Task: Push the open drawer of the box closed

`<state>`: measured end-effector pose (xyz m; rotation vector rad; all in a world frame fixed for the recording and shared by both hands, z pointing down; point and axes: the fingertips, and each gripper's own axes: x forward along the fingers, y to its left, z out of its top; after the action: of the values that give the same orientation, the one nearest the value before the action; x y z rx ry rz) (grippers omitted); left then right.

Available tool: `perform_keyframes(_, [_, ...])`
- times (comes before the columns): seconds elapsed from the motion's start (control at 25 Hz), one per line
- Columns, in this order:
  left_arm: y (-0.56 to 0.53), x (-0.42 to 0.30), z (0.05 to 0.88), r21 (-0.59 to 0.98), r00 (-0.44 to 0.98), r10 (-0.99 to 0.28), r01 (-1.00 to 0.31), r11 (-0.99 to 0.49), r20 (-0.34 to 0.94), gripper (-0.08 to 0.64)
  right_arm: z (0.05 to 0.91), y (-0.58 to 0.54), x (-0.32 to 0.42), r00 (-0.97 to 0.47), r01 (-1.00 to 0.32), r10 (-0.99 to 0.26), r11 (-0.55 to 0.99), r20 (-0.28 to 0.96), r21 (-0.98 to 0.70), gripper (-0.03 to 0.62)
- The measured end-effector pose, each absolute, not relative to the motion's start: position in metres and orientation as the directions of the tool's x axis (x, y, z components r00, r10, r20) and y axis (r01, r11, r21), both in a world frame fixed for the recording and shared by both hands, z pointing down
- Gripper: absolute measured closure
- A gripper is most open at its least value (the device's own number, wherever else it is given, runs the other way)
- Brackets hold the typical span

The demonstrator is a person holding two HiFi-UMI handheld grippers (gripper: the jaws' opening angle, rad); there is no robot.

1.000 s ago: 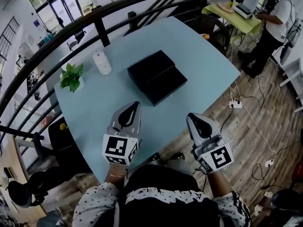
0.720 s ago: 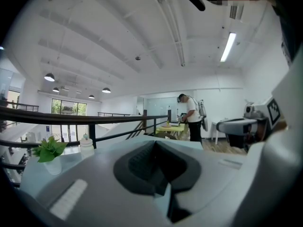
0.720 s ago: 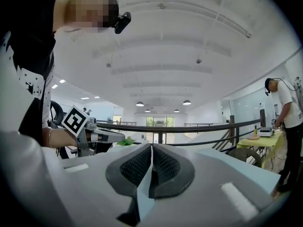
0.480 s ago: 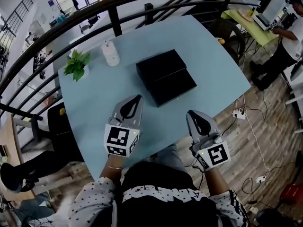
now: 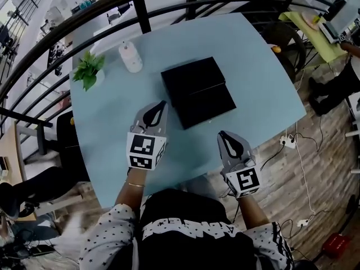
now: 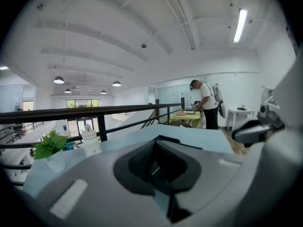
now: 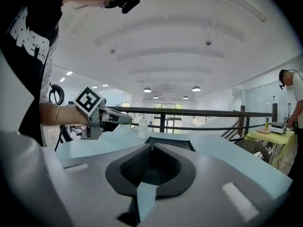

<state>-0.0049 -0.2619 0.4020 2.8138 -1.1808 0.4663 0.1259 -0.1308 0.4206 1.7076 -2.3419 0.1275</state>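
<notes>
A potted plant (image 5: 87, 72) and a white bottle (image 5: 130, 58) stand at the far left of the pale blue table (image 5: 107, 122). The left gripper (image 5: 162, 104) hovers over the table with its jaws together and nothing between them, its tip close to the left side of the black box (image 5: 191, 77). The box lies mid-table, its drawer (image 5: 207, 107) pulled out toward the person. The right gripper (image 5: 221, 134), jaws likewise closed and empty, is held over the table's near edge, apart from the drawer's front.
</notes>
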Motion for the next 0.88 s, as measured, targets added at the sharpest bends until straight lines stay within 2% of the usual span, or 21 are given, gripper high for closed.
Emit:
perform_keyframes(0.4, [-0.308,0.016,0.458,-0.054,0.592,-0.703,-0.748,-0.661,0.395,0.560,0.491,-0.157,0.148,-0.286,-0.947,-0.895,0.319,0.343,0.043,0.589])
perform_keyframes(0.88, [-0.338,0.016,0.521,0.016,0.512,-0.662,-0.798,-0.603,0.548,0.560,0.564,-0.184,0.152,-0.254,-0.956,-0.840,0.292,0.480,0.006,0.579])
